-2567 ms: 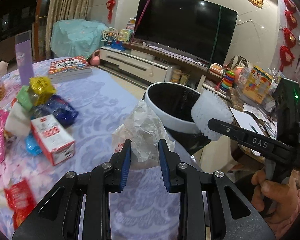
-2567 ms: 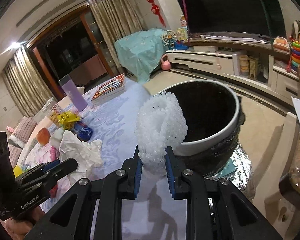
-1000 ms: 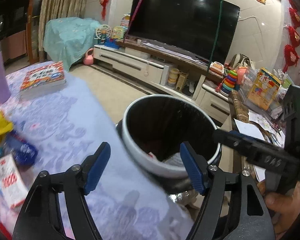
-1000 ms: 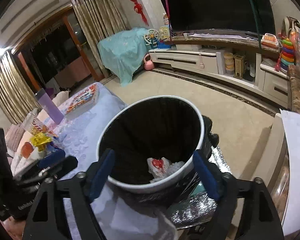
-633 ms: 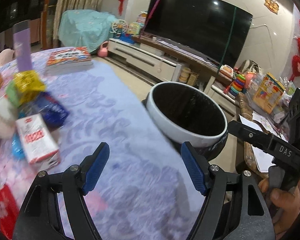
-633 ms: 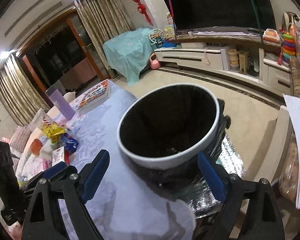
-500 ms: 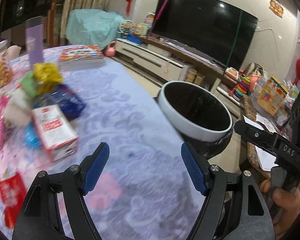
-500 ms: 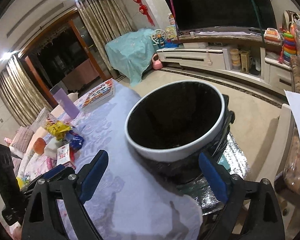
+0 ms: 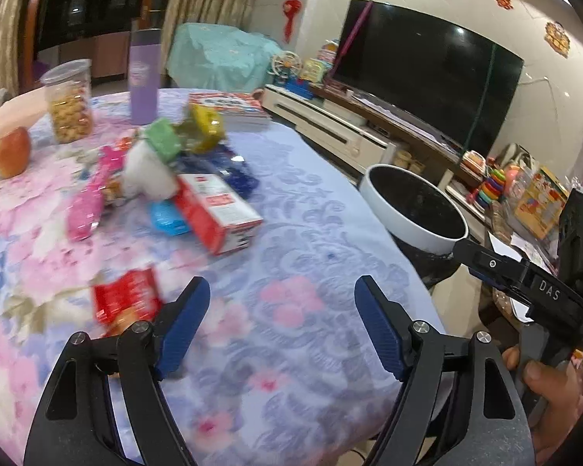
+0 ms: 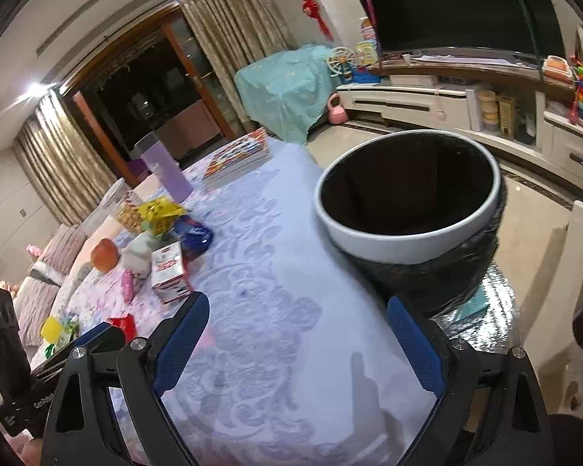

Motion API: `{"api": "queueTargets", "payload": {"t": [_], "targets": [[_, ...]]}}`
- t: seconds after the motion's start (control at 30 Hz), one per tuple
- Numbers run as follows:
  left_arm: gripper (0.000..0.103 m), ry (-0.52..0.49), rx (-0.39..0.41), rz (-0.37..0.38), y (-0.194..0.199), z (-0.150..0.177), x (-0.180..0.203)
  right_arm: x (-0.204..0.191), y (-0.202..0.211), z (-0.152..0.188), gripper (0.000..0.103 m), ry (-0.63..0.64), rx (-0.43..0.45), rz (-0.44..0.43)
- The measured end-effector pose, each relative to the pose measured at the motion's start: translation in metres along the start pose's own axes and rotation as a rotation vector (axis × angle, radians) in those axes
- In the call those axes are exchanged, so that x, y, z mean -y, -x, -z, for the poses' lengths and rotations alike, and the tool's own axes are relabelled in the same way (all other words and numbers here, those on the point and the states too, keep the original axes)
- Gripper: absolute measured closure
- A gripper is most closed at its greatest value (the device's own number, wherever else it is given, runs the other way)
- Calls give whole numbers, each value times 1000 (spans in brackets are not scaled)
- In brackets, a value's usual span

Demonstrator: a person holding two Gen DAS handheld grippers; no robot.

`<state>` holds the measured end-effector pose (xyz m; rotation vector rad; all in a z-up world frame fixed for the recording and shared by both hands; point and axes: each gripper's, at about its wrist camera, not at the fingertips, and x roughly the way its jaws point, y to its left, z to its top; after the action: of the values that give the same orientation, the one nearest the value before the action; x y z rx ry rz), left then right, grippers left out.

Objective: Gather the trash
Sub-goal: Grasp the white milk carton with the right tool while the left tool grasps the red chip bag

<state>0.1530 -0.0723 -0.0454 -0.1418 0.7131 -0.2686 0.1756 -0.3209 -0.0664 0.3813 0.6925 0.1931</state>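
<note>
A white-rimmed bin lined with a black bag stands beside the table's right edge. My left gripper is open and empty above the floral tablecloth. A red wrapper lies just left of its left finger. Farther back sit a red-and-white carton, a white wad, a pink wrapper, and blue, green and yellow packets. My right gripper is open and empty over the table edge, near the bin.
A cookie jar, a purple bottle, an apple and a book stand at the table's far side. The TV and its low cabinet line the far wall. A hand holds the right gripper's handle.
Both grippers let go of their trash over the bin and opened. The left has since swung left over the table toward the wrappers; the right has drawn back from the bin.
</note>
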Motion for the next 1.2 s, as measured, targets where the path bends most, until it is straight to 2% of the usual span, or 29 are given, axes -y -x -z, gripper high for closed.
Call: {"api": "queueTargets", "payload": {"t": [0.27,0.4,0.7,0.8,1.03,1.13,1.2], "targets": [[21,63,35,-77,31,15,-38,-35,-16,16,9,46,-48,-59],[17,97,21,-105,36,24,-55,-52,-25,21,9,79,-72,-91],[17,161,-35,-108,28,32,-76,-79,-55,27,9,134,-116,-143],[17,150,-52,-106,21,34,-73,-83,-69,26,9,146,-139,-150],[18,141,-75,-162,1,32,-84,-97,-91,16,9,189,-165,-193],[26,157,-79,-178,-5,28,-98,-107,-102,11,9,218,-171,-209],[37,162,-90,-187,-11,26,-106,-113,-112,8,9,234,-180,-214]]}}
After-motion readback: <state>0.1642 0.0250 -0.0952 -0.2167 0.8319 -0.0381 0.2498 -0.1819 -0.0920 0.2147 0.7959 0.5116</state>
